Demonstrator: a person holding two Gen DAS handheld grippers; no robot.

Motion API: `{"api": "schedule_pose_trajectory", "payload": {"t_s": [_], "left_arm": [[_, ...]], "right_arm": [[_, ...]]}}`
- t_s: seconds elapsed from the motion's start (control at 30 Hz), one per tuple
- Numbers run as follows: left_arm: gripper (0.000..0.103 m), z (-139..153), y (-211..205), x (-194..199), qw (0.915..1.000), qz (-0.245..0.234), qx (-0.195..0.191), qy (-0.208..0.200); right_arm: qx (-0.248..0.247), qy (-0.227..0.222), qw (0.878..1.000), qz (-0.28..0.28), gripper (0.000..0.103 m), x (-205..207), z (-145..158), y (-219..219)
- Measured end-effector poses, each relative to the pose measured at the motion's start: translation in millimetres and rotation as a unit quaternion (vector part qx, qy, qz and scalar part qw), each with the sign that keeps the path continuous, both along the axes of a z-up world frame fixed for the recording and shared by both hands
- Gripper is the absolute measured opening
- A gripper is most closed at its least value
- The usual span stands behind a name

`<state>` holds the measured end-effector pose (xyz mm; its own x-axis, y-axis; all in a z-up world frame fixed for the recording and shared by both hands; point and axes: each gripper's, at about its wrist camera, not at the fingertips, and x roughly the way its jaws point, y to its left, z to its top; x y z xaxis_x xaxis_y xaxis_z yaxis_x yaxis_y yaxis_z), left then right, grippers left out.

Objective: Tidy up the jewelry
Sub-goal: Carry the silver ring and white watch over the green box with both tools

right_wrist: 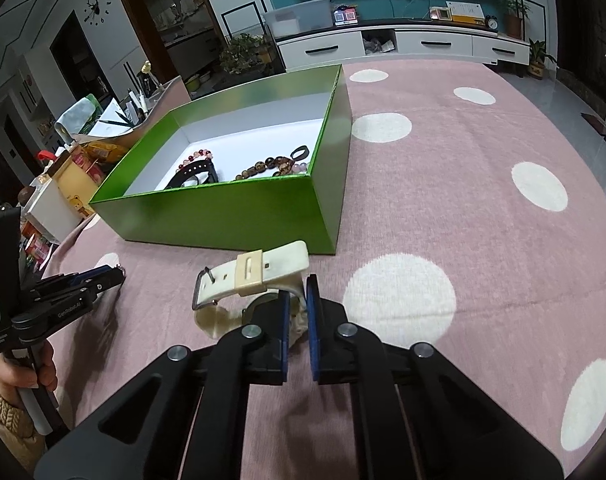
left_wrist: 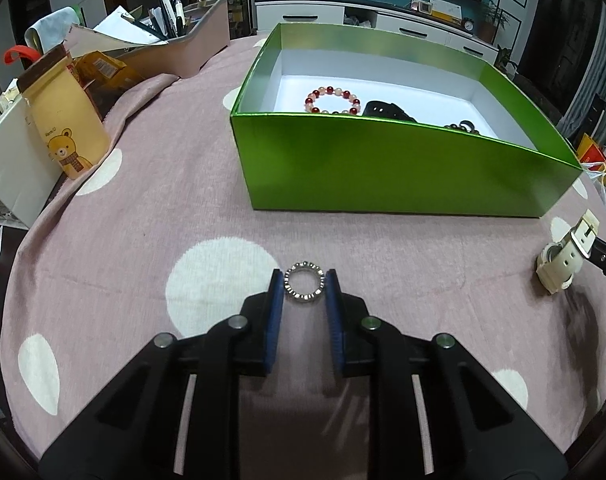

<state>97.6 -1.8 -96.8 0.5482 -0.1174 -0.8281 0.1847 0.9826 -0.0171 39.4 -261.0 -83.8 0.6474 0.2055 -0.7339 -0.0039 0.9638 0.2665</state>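
A small silver beaded ring (left_wrist: 303, 267) lies on the pink dotted tablecloth (left_wrist: 163, 200), and my left gripper (left_wrist: 304, 284) is shut on it, a blue pad against each side. My right gripper (right_wrist: 298, 292) is shut on a cream-white watch (right_wrist: 263, 270), pinching its strap near the case. In the left wrist view that watch (left_wrist: 559, 256) sits at the far right. Behind both stands an open green box (left_wrist: 383, 168) holding a red-and-pink bead bracelet (left_wrist: 333, 100), a black watch (left_wrist: 385, 110) and a brown bead bracelet (right_wrist: 269, 166).
A bear-print paper bag (left_wrist: 69, 120), snack packets, a white carton (left_wrist: 11, 168) and a pink pen organiser (left_wrist: 183, 40) crowd the table's left side. A hand (right_wrist: 19, 376) holds the left gripper's handle. To the right of the box lies bare cloth (right_wrist: 463, 160).
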Motion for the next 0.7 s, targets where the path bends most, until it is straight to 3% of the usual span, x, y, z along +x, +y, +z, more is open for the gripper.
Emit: {"api": "schedule_pose_trajectory", "payload": {"t_s": [0.7], "left_arm": [[0.021, 42, -13, -48, 0.9990, -0.033, -0.008, -0.031]], "right_arm": [[0.001, -0.030, 1.000, 0.006, 0.007, -49, 29, 6]]}}
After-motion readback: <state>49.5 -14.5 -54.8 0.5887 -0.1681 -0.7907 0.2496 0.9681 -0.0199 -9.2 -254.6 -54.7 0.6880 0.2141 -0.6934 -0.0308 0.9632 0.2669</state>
